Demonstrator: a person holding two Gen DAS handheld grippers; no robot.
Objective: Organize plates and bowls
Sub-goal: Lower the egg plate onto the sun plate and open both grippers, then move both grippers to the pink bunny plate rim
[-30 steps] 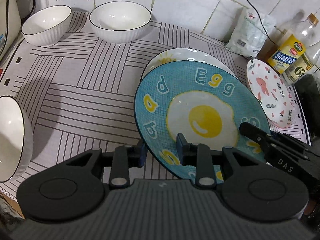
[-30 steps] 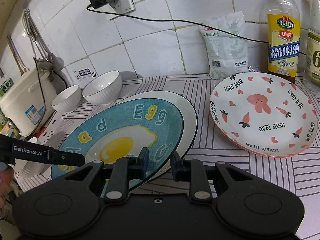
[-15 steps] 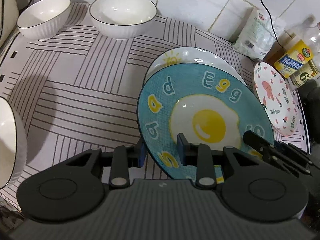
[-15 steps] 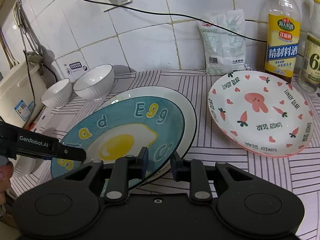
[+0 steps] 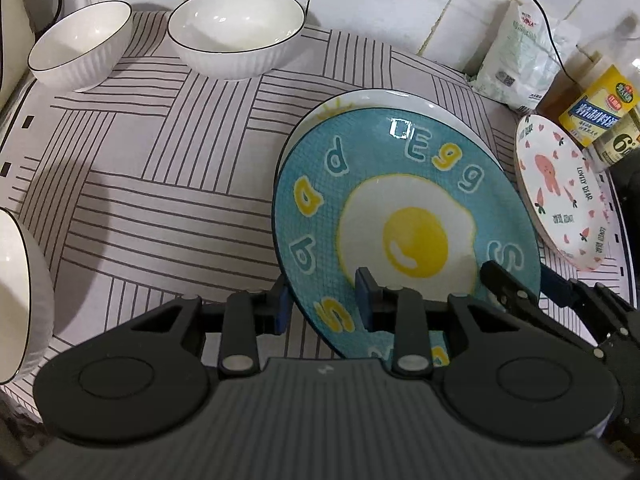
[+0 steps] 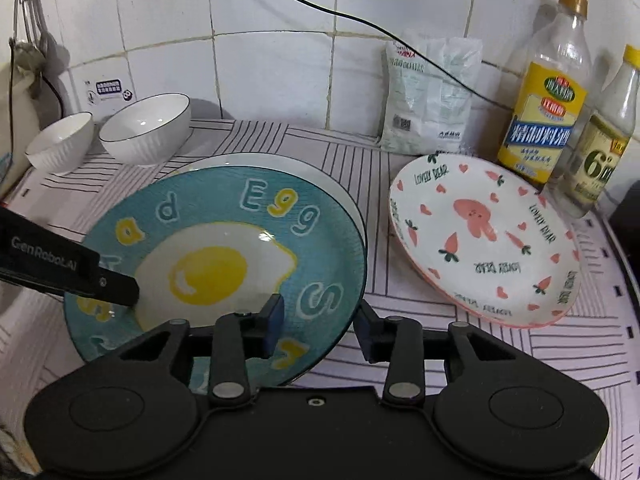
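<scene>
Well left of the egg plate point(image 5: 400, 200), at the frame's edge: a near bowl point(image 5: 16, 300), white with a dark rim. Behind and left of the egg plate, by the tiled wall: a small bowl point(image 5: 76, 44) and a larger bowl point(image 5: 236, 28), side by side, not nested. Three bowls in all, each on the striped mat point(image 5: 160, 180).

On the egg plate's near-left rim: left gripper point(image 5: 322, 300), clamped there with one pad over the face and one outside the edge, probably to steady the plate. Under the egg plate's far side: a white plate point(image 5: 380, 98), mostly covered, likely the base of a stack in the making.

On the egg plate's near-right rim: right gripper point(image 6: 318, 322), just opened, with the rim between the pads and the outer pad seemingly clear of it. Judged a release, the hold left to the other tongs.

Right of the egg plate, near but apart: a pink plate point(image 6: 480, 240) with hearts and carrots. Three plates counted.

Behind and right of the egg plate, at the wall: one bag point(image 6: 432, 96), then two bottles point(image 6: 544, 112).
</scene>
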